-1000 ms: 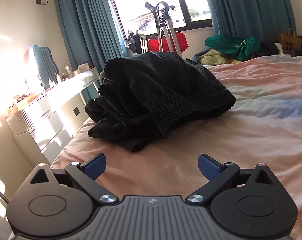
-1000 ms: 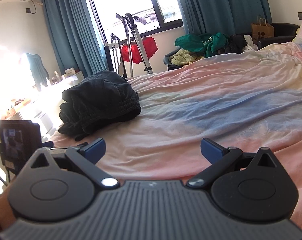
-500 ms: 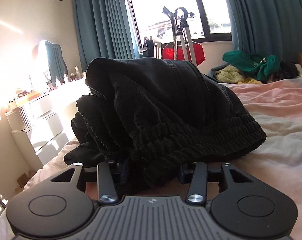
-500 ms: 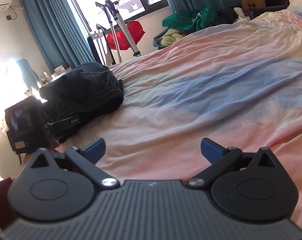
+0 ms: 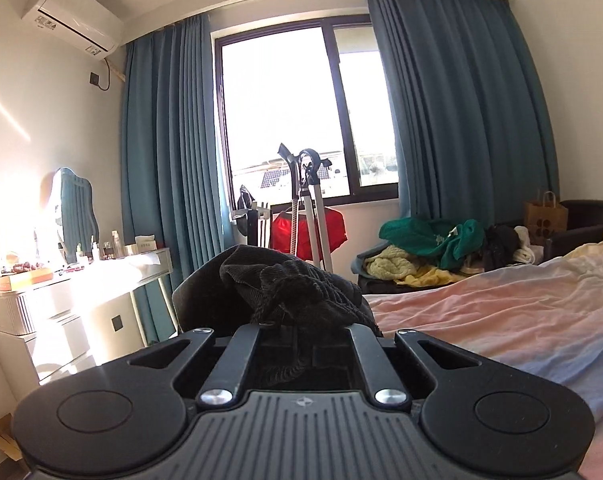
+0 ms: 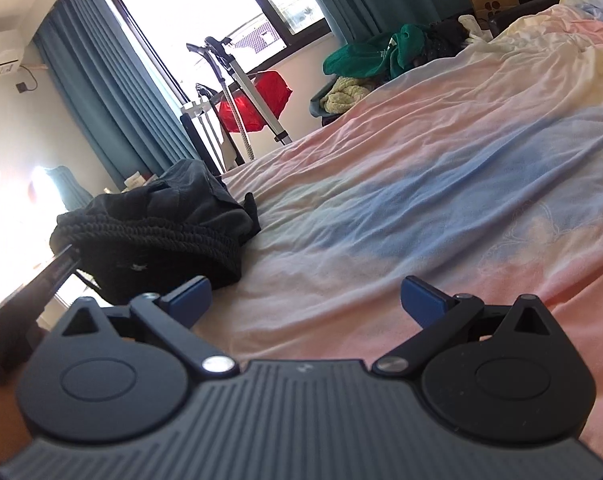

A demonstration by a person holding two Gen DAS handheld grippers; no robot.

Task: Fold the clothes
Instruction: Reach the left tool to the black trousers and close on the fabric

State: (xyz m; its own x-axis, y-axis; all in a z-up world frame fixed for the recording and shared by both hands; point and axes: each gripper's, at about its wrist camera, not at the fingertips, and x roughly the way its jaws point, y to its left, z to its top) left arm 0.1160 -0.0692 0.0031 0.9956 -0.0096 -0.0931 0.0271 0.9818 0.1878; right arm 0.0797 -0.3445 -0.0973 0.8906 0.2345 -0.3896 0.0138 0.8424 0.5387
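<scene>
One garment is in play: the black ribbed garment [image 5: 297, 292], bunched directly ahead of the left gripper [image 5: 297, 344], whose jaws have just been closing and are now clamped on a fold of its elastic edge, the cloth heaped up over the fingertips. The right gripper [image 6: 305, 300] hangs with its jaws spread wide and nothing between them, over the pink-and-blue bedsheet [image 6: 441, 184]; from there the garment lies ahead and to its left, near the bed's edge. The likely trouble is the bite itself: it may have caught several layers of the bundle at once, so a pull would drag the whole heap instead of opening it, or a thin pinch of the ribbing could slip free. Beyond the bed's edge, ahead of the left gripper, stand a garment steamer [image 5: 309, 208] and a white dresser [image 5: 73, 304] to its left, and a heap of green and yellow clothes [image 5: 425, 248] lies further right; all are well apart from the grip.
</scene>
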